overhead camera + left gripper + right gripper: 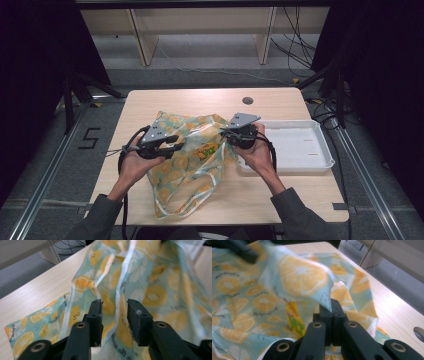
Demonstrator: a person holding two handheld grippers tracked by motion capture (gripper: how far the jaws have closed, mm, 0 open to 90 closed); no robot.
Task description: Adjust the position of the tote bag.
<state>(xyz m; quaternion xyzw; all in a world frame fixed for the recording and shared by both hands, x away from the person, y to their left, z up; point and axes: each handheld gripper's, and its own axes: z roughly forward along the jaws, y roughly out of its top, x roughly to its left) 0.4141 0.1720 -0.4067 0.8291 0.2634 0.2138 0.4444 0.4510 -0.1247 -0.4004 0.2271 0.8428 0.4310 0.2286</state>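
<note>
A: What do you see from up high?

B: My bag (192, 160) lies in the middle of the counter (150, 102). It has lemons printed on it. My left gripper (175, 142) is at its left side, and my right gripper (227, 134) is at its right top corner. A white tray (300, 150) sits just beside the bag, on the right.

A: And along your left jaws?

B: My left gripper (114, 315) is partly open. A fold of the bag (150, 290) with a pale seam runs up between the jaws, but the pads do not press on it.

A: And your right jaws?

B: My right gripper (332, 312) is shut tight. It pinches an edge of the bag (299, 275) and lifts it off the counter (397, 312).

A: So what step is this?

B: I think I am opening the bag or spreading it out. One side is held, and the other is not.

A: What comes next?

B: My left jaws likely need to close on that seam. Then both hands can pull apart gently, so the cloth does not slip.
</note>
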